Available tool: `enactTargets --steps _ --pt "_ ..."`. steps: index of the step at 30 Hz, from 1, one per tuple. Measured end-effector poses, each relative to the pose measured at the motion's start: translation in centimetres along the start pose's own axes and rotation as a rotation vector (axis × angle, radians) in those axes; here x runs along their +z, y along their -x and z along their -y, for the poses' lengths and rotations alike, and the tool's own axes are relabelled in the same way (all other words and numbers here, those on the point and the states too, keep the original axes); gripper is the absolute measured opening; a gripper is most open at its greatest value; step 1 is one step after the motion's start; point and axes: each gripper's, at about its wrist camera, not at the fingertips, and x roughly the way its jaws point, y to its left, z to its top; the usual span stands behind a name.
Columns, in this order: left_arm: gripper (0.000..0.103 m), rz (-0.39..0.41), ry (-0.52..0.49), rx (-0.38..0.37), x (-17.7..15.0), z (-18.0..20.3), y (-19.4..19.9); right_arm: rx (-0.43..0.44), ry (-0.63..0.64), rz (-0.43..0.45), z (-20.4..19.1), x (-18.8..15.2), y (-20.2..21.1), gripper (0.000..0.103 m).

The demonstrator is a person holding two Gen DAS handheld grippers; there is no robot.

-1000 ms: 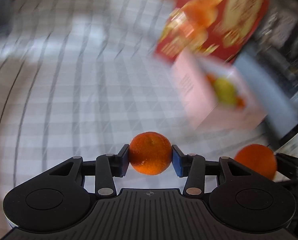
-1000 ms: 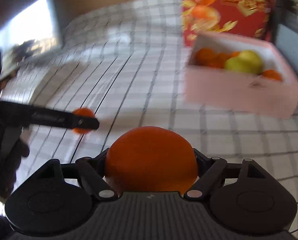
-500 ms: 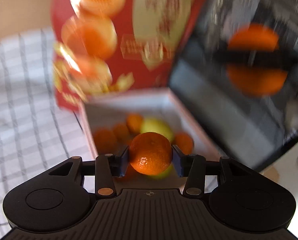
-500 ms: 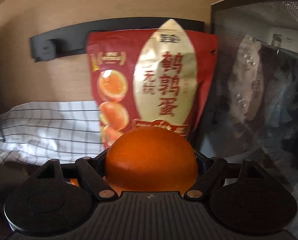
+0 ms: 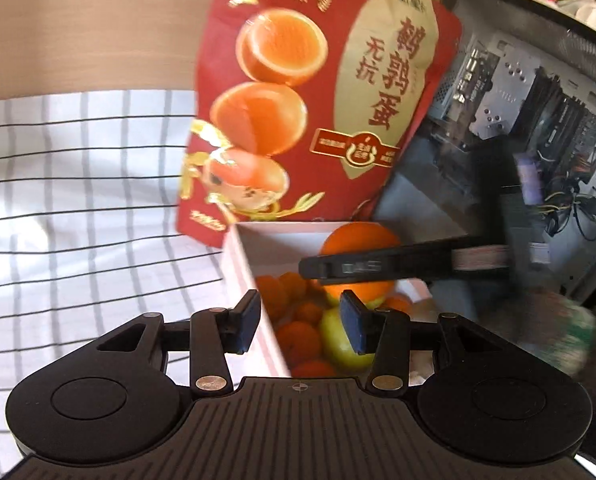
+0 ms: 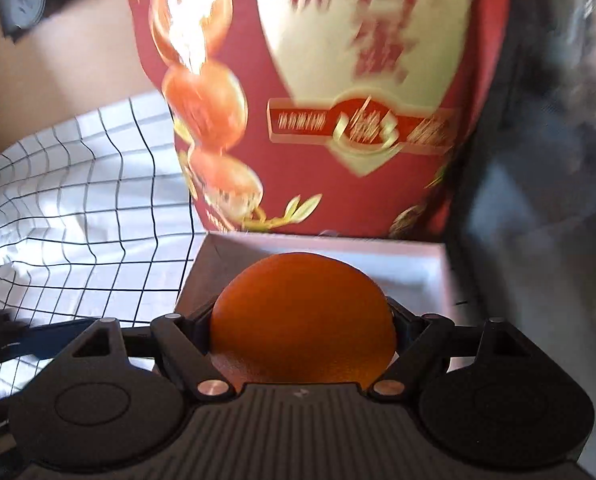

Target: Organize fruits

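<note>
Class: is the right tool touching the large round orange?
Touching: the right wrist view shows the right tool clamped against both sides of the large round orange.

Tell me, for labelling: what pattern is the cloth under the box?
White with a thin dark grid, clearest on the cloth in the left wrist view.

Box [image 5: 240, 264] open on top; red bag [image 5: 318, 92] behind, computer case [image 5: 538, 128] right

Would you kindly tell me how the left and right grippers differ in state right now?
The left gripper is open and empty, while the right gripper is shut on a large orange. The left sits over the box's near edge; the right's orange hangs above the box interior. Both point toward the box.
</note>
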Motion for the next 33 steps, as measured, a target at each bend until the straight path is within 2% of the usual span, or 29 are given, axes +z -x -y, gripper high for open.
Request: enactTargets --steps 1,3,7,10,12,16,19,21,23,26,29,33 --pt "0.048 0.002 -0.001 0.012 -0.4 -0.4 0.6 -0.004 -0.001 -0.017 -0.2 -0.1 -1.0 0.082" --pt "0.048 0.001 -0.001 0.033 -1.2 -1.2 1.6 -0.056 0.069 0.021 -1.3 -0.3 -1.9 0.082" --pt "0.048 -0.039 0.011 0.085 -3.5 -2.0 2.8 -0.075 0.139 0.023 -2.6 -0.2 -3.2 0.082" --pt "0.048 -0.078 0.044 0.124 -5.1 -2.8 2.6 -0.072 0.137 0.02 -3.0 -0.3 -3.6 0.083" --pt "0.048 -0.09 0.055 0.155 -6.2 -3.2 2.8 -0.042 0.096 0.038 -2.9 -0.4 -2.9 0.082" --pt "0.048 -0.087 0.066 0.194 -8.5 -3.7 3.3 0.008 0.0 0.142 -1.9 -0.7 0.5 0.083" --pt "0.048 -0.074 0.048 0.224 -10.4 -3.6 3.8 -0.02 -0.032 0.173 -1.6 -1.9 3.5 0.083" --pt "0.048 -0.055 0.03 0.244 -12.0 -3.6 4.3 -0.009 -0.029 0.19 -2.0 -4.1 5.6 0.084" --pt "0.048 -0.034 0.011 0.297 -13.5 -3.5 4.7 0.011 0.003 0.203 -2.7 -7.2 8.0 0.086" --pt "0.048 -0.037 0.02 0.339 -14.9 -3.7 4.8 -0.009 0.061 0.214 -4.2 -11.5 10.5 0.087" --pt "0.048 -0.034 0.018 0.357 -15.8 -3.6 4.6 -0.035 0.068 0.187 -5.3 -14.5 11.0 0.088" --pt "0.05 0.001 -0.023 0.388 -16.8 -2.8 4.1 -0.057 0.088 0.116 -7.1 -17.4 8.7 0.088"
